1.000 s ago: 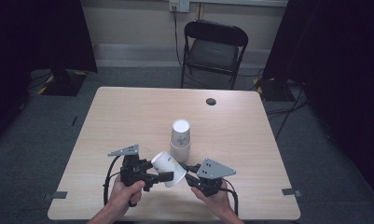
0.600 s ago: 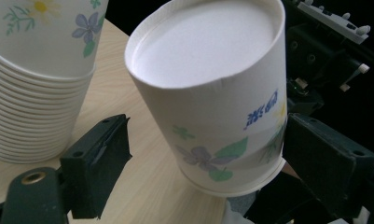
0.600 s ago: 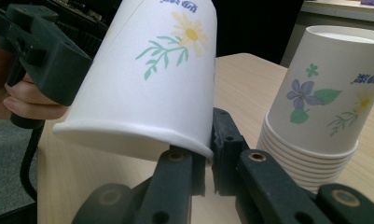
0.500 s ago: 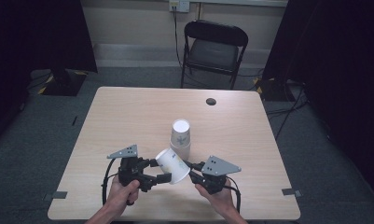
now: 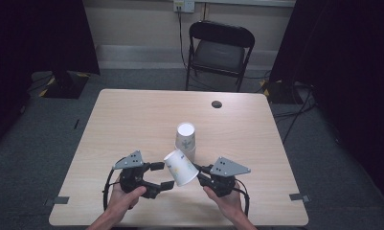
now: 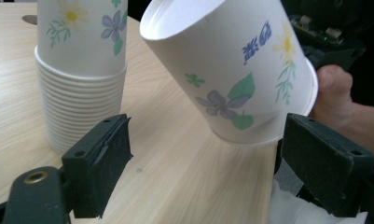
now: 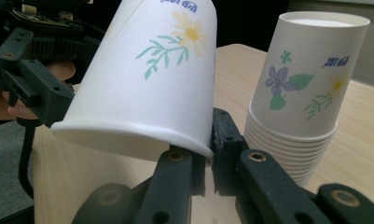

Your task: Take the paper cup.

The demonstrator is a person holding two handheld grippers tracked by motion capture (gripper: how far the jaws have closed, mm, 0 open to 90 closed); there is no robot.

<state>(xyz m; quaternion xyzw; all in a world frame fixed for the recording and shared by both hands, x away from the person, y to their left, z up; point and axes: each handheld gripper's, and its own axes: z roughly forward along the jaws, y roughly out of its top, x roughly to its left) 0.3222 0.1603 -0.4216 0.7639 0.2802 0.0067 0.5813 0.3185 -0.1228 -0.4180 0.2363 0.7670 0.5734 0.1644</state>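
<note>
A flowered white paper cup (image 5: 181, 167) hangs tilted above the table's front, base up and to the left. My right gripper (image 5: 201, 173) is shut on its rolled rim, and the pinch shows at the right gripper (image 7: 205, 149) under the cup (image 7: 152, 79). My left gripper (image 5: 161, 175) is open. Its jaws have just been opening and then eased in slightly, with the cup (image 6: 236, 70) between them and not pressed. Just behind stands an upside-down stack of matching cups (image 5: 186, 136) (image 6: 79, 70) (image 7: 301, 93).
The light wooden table (image 5: 132, 120) has a small dark round hole (image 5: 217, 104) near its far edge. A black folding chair (image 5: 218, 52) stands beyond the table. Cables trail from both grippers toward the front edge.
The left gripper's jaws have spread apart off the cup. The cup, held by the right gripper, has shifted slightly to the right and up.
</note>
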